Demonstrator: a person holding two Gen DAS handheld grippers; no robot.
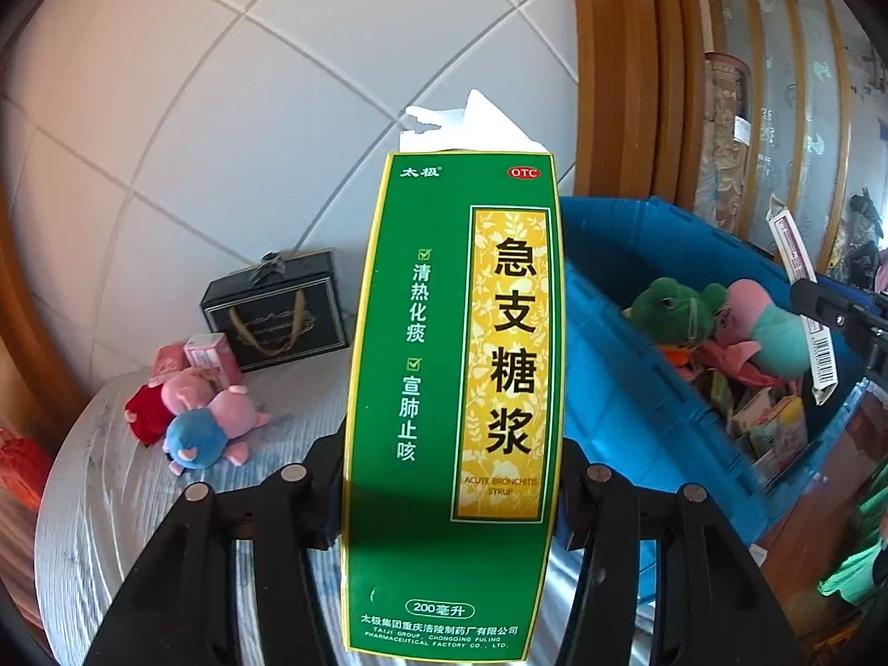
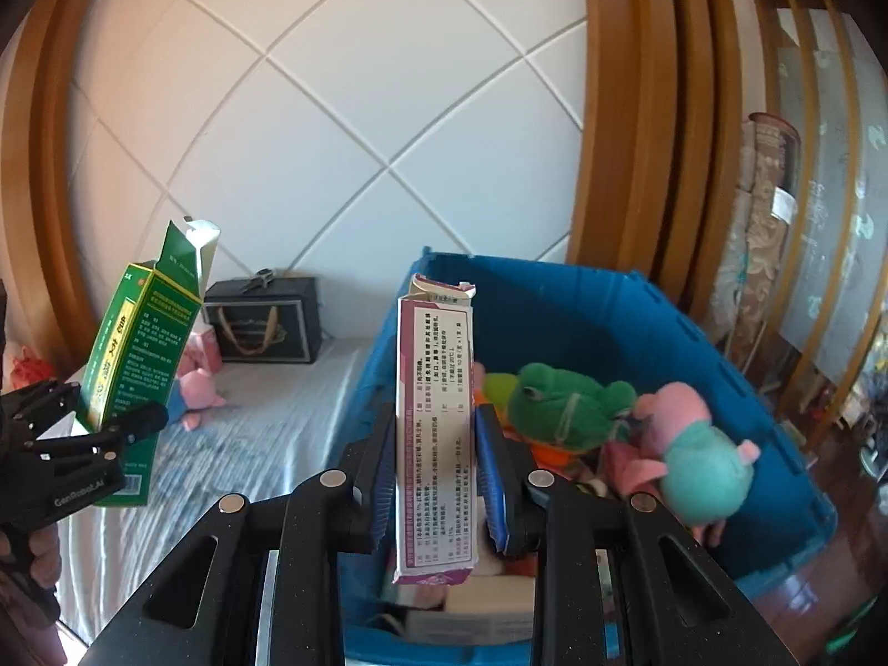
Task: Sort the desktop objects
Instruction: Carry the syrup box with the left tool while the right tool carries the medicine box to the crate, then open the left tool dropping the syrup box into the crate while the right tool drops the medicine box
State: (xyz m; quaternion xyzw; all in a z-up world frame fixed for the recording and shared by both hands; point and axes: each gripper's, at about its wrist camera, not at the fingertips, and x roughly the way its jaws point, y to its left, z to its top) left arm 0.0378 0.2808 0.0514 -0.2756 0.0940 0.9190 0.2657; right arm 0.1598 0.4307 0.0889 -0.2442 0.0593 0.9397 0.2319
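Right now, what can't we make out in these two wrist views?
- Left wrist: the green syrup box in the left gripper blocks the table behind it and part of the blue bin.
- Right wrist: the purple-and-white box in the right gripper hides part of the bin; its small print is unreadable.
- Right wrist: boxes at the bin bottom are blurred and cut off by the gripper.

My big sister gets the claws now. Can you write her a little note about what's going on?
Left claw: shut on the green syrup box, held upright above the table.
Right claw: shut on the purple-and-white box, upright over the blue bin.
Done: frog plush, pink plush in teal and some boxes lie in the bin.
Left: bin both held boxes, then the plush toys, pink boxes and maybe the black gift box on the table.
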